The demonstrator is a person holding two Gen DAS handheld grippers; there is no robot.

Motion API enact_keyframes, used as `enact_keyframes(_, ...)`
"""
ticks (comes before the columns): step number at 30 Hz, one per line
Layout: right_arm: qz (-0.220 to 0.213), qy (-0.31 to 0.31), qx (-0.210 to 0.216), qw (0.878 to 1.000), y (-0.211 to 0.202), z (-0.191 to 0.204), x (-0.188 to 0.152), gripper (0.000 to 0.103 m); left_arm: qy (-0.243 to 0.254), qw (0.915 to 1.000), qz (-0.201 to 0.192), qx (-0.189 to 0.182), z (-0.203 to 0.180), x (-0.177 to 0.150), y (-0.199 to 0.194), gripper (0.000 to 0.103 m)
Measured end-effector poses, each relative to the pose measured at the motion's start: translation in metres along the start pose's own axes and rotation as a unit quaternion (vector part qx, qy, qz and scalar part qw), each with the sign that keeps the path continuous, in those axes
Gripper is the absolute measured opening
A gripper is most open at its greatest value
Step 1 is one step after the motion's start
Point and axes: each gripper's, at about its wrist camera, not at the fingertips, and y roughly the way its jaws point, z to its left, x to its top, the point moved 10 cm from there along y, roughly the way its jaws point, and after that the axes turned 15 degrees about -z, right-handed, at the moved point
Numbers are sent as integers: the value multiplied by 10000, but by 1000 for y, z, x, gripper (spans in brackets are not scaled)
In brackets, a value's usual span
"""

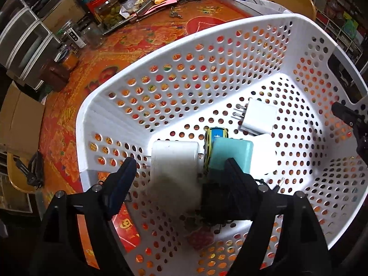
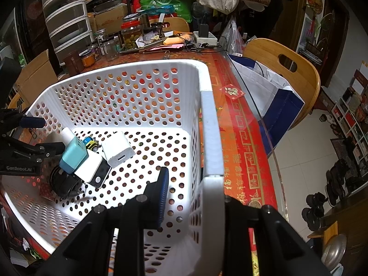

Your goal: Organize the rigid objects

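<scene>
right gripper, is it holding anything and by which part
Yes: the right gripper is shut on the white basket, gripping the rim of its side wall, one finger inside the basket and one outside.

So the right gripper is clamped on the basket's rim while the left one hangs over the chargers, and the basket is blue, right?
Not quite: the basket is white, not blue, as the right wrist view shows. The rest holds: the right gripper is clamped on its rim, and the left gripper hangs over the chargers.
</scene>
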Motion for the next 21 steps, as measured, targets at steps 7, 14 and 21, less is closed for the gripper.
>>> enact_keyframes(7, 95, 61, -206, 9997, -4, -5, 0, 63, -285, 9948, -956, -187, 2, 20, -34, 102)
enact_keyframes(14, -1508, 547, -295, 9866, -102, 1, 32, 103, -455, 9661, -2543, -36, 16, 21, -122, 103)
enact_keyframes(21, -2827, 338, -430, 9576, -207, 58, 24, 103, -912, 9300, -3552, 240, 45, -42, -239, 103)
